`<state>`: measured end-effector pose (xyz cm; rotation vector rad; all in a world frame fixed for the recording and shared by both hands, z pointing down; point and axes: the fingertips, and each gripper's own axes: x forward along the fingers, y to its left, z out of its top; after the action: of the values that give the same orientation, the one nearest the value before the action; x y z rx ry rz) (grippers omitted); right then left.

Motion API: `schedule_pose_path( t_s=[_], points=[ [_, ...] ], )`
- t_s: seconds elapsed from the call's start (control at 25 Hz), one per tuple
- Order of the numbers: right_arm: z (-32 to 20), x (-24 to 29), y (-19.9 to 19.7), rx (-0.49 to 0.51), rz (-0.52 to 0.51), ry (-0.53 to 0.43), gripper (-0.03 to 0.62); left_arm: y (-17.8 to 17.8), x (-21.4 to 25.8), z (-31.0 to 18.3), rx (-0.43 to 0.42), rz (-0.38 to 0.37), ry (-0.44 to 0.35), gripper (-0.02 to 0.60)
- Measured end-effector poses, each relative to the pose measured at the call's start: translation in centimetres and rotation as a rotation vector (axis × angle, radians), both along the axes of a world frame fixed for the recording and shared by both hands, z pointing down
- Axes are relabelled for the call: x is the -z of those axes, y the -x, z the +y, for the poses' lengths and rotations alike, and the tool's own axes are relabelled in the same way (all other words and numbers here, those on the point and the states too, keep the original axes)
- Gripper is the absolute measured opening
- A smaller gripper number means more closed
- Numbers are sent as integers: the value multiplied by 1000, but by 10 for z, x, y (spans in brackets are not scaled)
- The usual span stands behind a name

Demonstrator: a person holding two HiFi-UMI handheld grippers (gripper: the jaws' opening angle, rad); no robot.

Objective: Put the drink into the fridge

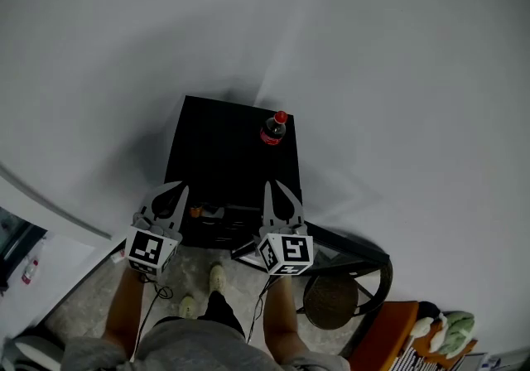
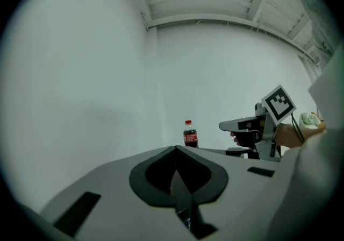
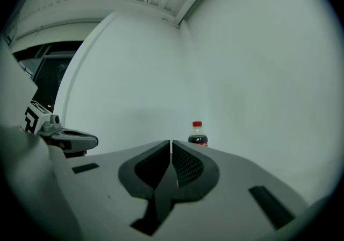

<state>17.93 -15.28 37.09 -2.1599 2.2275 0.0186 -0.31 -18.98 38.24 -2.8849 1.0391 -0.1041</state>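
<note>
A cola bottle (image 1: 274, 129) with a red cap stands upright on the back right corner of a low black fridge (image 1: 224, 146). Both grippers are held level in front of the fridge, short of the bottle and not touching it. My left gripper (image 1: 177, 188) is shut and empty, its tips meeting in its own view (image 2: 176, 148), where the bottle (image 2: 190, 135) shows just beyond. My right gripper (image 1: 272, 185) is also shut with nothing in it (image 3: 170, 142), and the bottle (image 3: 197, 134) stands ahead, slightly right of its tips. Each gripper shows in the other's view.
White walls meet in a corner behind the fridge. A round stool (image 1: 331, 299) and a black frame (image 1: 352, 247) stand to the right, with orange and striped items (image 1: 410, 332) beyond. The person's feet (image 1: 215, 278) are on the speckled floor before the fridge. A dark window (image 1: 16, 245) is at left.
</note>
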Motion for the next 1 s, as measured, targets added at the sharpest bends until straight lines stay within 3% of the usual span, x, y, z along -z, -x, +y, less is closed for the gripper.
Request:
schedule_pose_path(
  t_s=[0.28, 0.52, 0.6, 0.68, 0.76, 1.0],
  points=[
    [-57, 18, -41, 48, 12, -18, 28, -34, 10, -41, 71, 15, -3, 5],
    [-99, 24, -65, 78, 6, -20, 31, -35, 1, -60, 158, -2, 14, 5],
    [-109, 26, -70, 93, -11, -19, 43, -34, -1, -65, 177, -8, 14, 5],
    [-119, 27, -69, 124, -17, -16, 119, -33, 1, -68, 199, -6, 6, 5],
    [-127, 26, -67, 145, -7, -7, 148, -32, 5, -70, 221, -2, -2, 5],
    [-147, 22, -73, 143, -3, 23, 172, -26, 12, -73, 264, -8, -19, 5]
  ],
)
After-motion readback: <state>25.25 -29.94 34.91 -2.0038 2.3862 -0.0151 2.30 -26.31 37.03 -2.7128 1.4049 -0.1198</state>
